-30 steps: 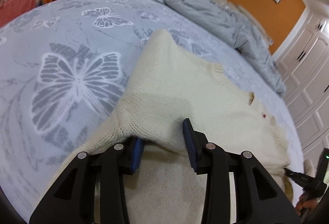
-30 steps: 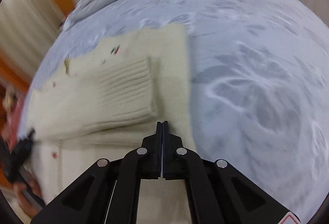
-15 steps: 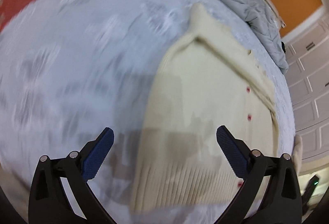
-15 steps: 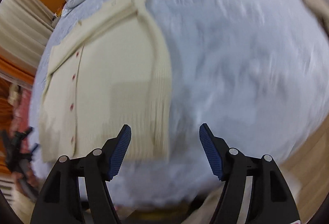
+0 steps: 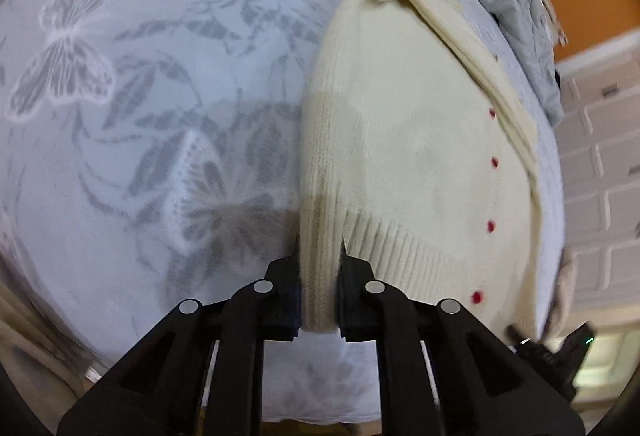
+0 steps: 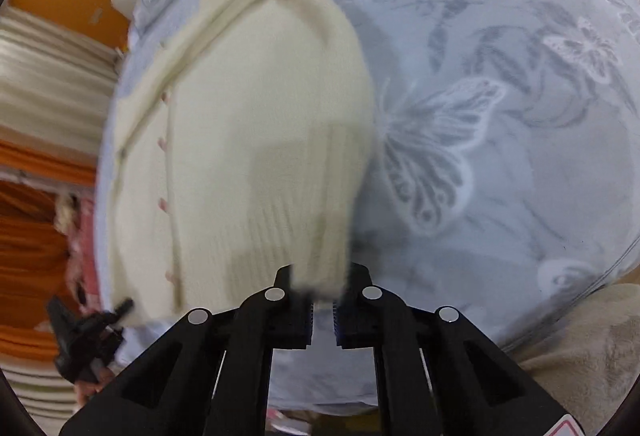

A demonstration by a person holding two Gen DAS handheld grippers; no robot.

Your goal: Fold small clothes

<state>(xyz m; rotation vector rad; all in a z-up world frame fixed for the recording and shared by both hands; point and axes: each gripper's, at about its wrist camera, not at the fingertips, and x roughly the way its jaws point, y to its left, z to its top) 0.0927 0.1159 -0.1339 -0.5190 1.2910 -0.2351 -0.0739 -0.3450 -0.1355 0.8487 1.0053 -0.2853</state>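
A cream knitted cardigan [image 5: 404, 139] with red buttons lies flat on a grey butterfly-print bedspread [image 5: 140, 95], its sleeves folded in. My left gripper [image 5: 319, 296] is shut on the ribbed hem at the cardigan's left bottom corner. In the right wrist view the cardigan [image 6: 248, 123] fills the left half. My right gripper [image 6: 321, 296] is shut on the hem at its right bottom corner. Each gripper shows in the other's view at the far edge.
A rumpled grey duvet [image 5: 516, 7] lies at the head of the bed below an orange wall. White cabinet doors [image 5: 600, 163] stand to the right. The bed's near edge is just below both grippers. A beige blanket [image 6: 588, 352] lies at lower right.
Both grippers let go of the folded sleeves, swung open down to the cardigan's bottom edge, and have now closed on the hem corners.
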